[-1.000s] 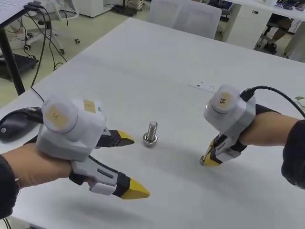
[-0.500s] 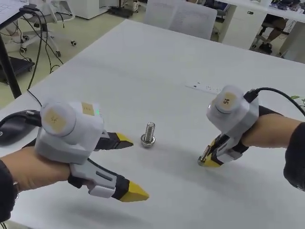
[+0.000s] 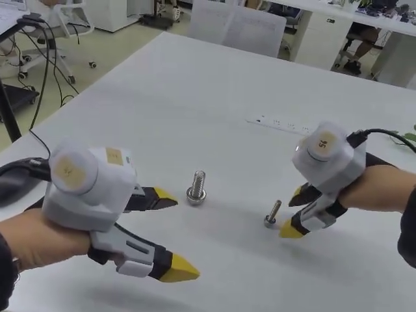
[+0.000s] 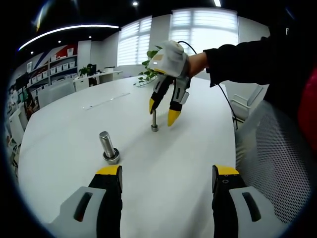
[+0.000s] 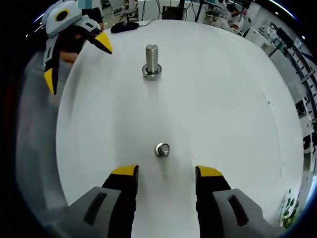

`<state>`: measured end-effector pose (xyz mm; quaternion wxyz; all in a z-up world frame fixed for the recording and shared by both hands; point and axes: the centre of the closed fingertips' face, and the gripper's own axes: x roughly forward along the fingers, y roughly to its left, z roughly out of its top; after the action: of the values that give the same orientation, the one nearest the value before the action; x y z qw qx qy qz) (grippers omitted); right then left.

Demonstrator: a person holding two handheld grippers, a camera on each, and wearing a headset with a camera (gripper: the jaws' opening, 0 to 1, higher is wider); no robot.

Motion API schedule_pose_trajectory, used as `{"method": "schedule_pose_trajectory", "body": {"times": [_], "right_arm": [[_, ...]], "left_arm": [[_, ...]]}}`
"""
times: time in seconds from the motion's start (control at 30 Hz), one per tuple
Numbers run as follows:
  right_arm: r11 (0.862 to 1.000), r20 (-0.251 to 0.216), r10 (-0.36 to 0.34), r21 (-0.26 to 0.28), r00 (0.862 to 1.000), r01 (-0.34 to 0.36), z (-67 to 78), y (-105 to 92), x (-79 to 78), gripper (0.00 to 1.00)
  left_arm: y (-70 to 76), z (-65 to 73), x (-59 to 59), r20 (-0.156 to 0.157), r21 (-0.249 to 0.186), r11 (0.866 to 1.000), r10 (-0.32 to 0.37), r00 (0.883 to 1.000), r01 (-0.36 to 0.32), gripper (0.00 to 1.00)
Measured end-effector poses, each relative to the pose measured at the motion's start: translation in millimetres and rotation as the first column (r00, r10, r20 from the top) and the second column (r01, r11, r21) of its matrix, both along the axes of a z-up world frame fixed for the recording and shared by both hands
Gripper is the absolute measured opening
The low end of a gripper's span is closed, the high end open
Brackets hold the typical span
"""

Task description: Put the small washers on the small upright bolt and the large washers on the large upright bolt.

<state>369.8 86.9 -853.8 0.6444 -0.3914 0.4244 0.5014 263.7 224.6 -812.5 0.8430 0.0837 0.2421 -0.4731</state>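
On the white table [image 3: 214, 97] the large bolt [image 3: 196, 187] stands upright on its head. To its right the small bolt [image 3: 272, 213] also stands upright. My right gripper [image 3: 296, 211] is open just right of the small bolt, which stands free close before its jaws in the right gripper view [image 5: 162, 148]. My left gripper [image 3: 170, 233] is wide open and empty, left of the large bolt. The left gripper view shows the large bolt [image 4: 108, 148] close ahead and the right gripper [image 4: 163, 111] straddling the small bolt [image 4: 154, 121]. No loose washers are in sight.
A white power strip [image 3: 279, 123] lies across the table behind the bolts. A black cable [image 3: 383, 133] trails from the right gripper. The table's left edge [image 3: 78, 94] drops to the floor, with chairs and cables beyond. A chair back [image 3: 237, 26] stands at the far edge.
My right gripper has opened and let go of the small bolt, which now stands by itself. The head camera has shifted a little; the left gripper has barely moved.
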Motion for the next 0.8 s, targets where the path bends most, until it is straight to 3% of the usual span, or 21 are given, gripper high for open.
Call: {"method": "schedule_pose_trajectory", "body": {"times": [0.2,0.27,0.47,0.67,0.8], "right_arm": [[0.999,0.016,-0.012,0.047,1.000,0.011,2.5,-1.0,-3.0,0.65],[0.994,0.032,-0.038,0.103,0.999,0.034,6.1,1.4,-2.2,0.73],[0.981,0.050,-0.070,0.184,0.996,0.060,13.8,0.6,-5.4,0.87],[0.953,0.046,-0.119,0.284,0.992,0.101,25.4,0.8,-16.8,0.90],[0.925,0.042,-0.153,0.357,0.987,0.128,35.1,1.0,-24.3,0.90]], "left_arm": [[-0.9,-0.9,-1.3,-0.004,0.002,1.000,-0.007,1.000,0.007,0.74],[-1.0,-1.3,-1.6,-0.005,0.003,1.000,-0.009,1.000,0.009,0.74],[-1.2,-0.8,-1.4,-0.005,-0.001,1.000,-0.009,1.000,0.009,0.74],[-1.1,0.7,-1.3,-0.002,-0.005,1.000,-0.009,1.000,0.009,0.74],[-1.2,2.5,-1.0,0.002,-0.010,1.000,-0.007,1.000,0.007,0.74]]}}
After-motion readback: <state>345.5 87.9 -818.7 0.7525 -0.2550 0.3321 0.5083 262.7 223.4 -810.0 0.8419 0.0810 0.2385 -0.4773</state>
